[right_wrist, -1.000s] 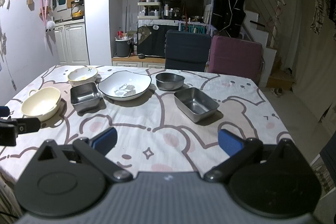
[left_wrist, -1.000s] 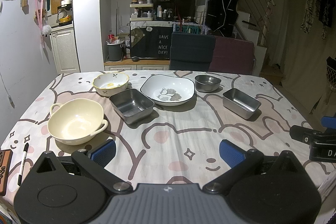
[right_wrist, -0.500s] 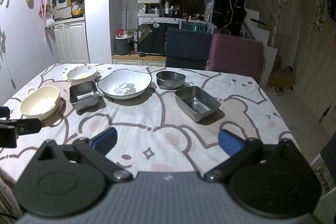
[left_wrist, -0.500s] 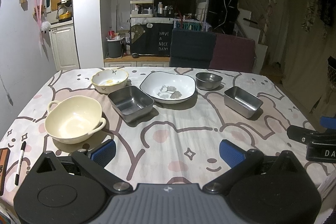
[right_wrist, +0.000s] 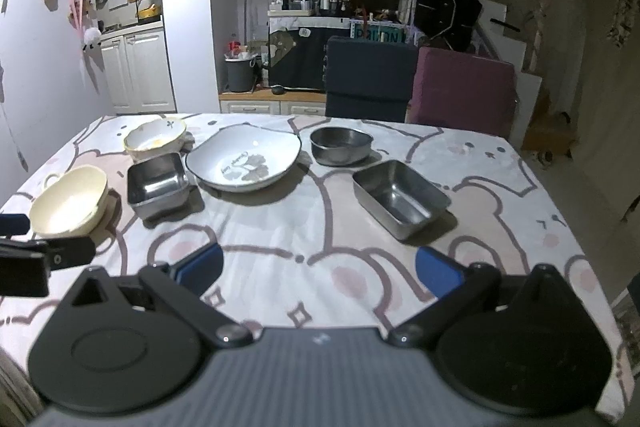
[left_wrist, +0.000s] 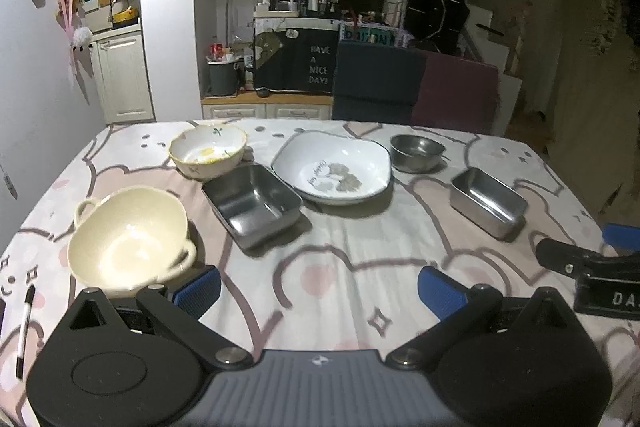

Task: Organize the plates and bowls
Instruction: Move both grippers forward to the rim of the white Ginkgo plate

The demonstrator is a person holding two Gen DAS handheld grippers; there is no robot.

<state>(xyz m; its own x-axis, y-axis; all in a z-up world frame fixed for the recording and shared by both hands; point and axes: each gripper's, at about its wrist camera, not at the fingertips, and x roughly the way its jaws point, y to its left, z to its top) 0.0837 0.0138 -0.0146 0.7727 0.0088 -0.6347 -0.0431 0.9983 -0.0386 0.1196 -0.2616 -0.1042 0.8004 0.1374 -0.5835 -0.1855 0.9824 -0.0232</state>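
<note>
Both our grippers spread wide, holding nothing, low over near table edge. Left gripper (left_wrist: 319,285) nearest cream handled bowl (left_wrist: 127,235), which sits just ahead-left of left pad. Right gripper (right_wrist: 319,269) faces rectangular steel tray (right_wrist: 401,197), ahead-right, long axis running diagonally away toward left (white plate (right_wrist: 243,159) farther back, centre). We judge left side closer to first pick.

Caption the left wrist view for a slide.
Open left gripper above a tablecloth set with six empty dishes.
</note>
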